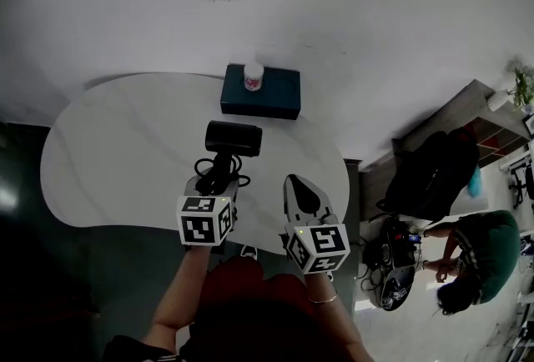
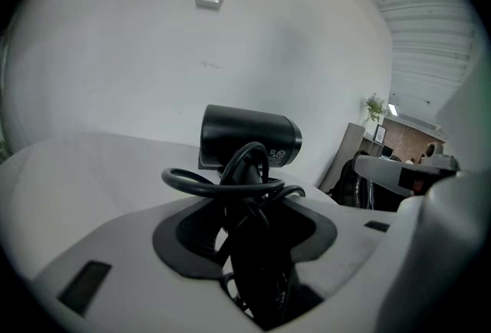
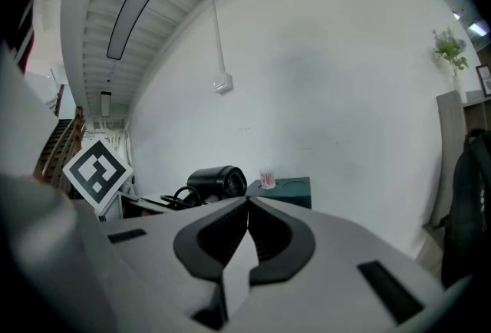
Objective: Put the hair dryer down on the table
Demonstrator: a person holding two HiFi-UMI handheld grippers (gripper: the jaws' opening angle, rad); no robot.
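Observation:
A black hair dryer (image 1: 234,138) stands over the white table (image 1: 117,152), its barrel crosswise at the top and its cord looped round the handle. My left gripper (image 1: 219,178) is shut on the handle and the cord, just below the barrel. In the left gripper view the barrel (image 2: 249,136) rises beyond the jaws, and the handle with its cord (image 2: 257,255) sits between the pads. Whether the dryer touches the table I cannot tell. My right gripper (image 1: 294,183) hovers beside it to the right, jaws shut together (image 3: 247,205) on nothing.
A dark teal box (image 1: 261,92) lies at the table's far edge with a small white cup (image 1: 254,77) on it. Right of the table, lower down, are a black bag (image 1: 434,173), gear on the floor and a person in green (image 1: 480,248).

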